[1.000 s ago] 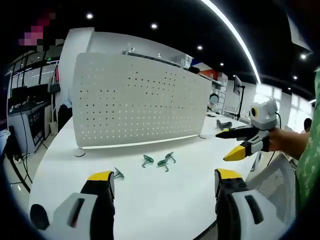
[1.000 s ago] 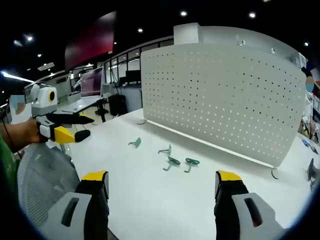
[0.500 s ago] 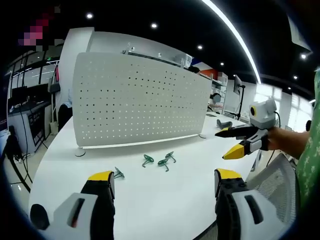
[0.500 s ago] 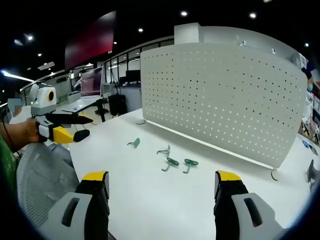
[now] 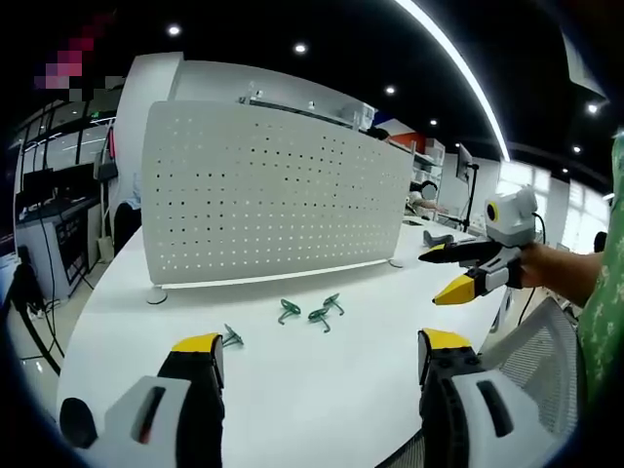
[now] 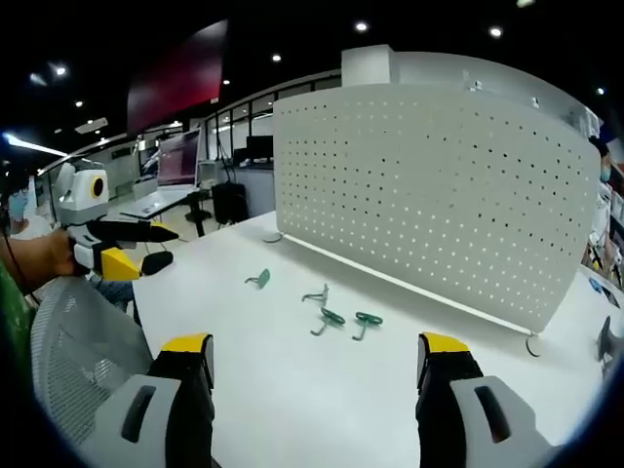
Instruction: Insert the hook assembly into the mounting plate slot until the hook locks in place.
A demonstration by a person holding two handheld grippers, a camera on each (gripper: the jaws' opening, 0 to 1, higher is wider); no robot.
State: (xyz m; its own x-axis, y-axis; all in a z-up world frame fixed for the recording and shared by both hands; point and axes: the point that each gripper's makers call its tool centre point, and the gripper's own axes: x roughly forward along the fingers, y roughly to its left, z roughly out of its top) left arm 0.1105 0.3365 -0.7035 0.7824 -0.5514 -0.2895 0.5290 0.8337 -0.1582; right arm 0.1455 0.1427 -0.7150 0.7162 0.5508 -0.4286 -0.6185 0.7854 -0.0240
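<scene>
On the white counter (image 5: 322,390), in front of the upright perforated mounting plate (image 5: 263,205), four small green hooks lie loose. In the left gripper view, three of them sit together near the middle (image 5: 310,312) and a fourth hook (image 5: 231,338) lies apart, close to the left claw's yellow-tipped left jaw. The right gripper view shows the same spread: a cluster (image 6: 336,317) before the plate (image 6: 439,195) and one single hook (image 6: 258,280) off to the side.

The left claw (image 5: 317,351) is released, its jaws standing wide apart with nothing between them, and it is held back from the hooks over the near edge of the counter. The right claw (image 6: 312,351) is likewise released and empty, jaws spread, also short of the hooks. Each claw appears in the other's view, held up in the air in a hand to the side, clear of the counter: the right one (image 5: 468,273) and the left one (image 6: 132,253).

As I judge it, the task has not begun in earnest. No hook is gripped, none hangs in the plate's holes as far as can be made out, and the plate stands untouched. Everything remains: picking up a hook, bringing it to a slot, and pressing it in until it locks.
</scene>
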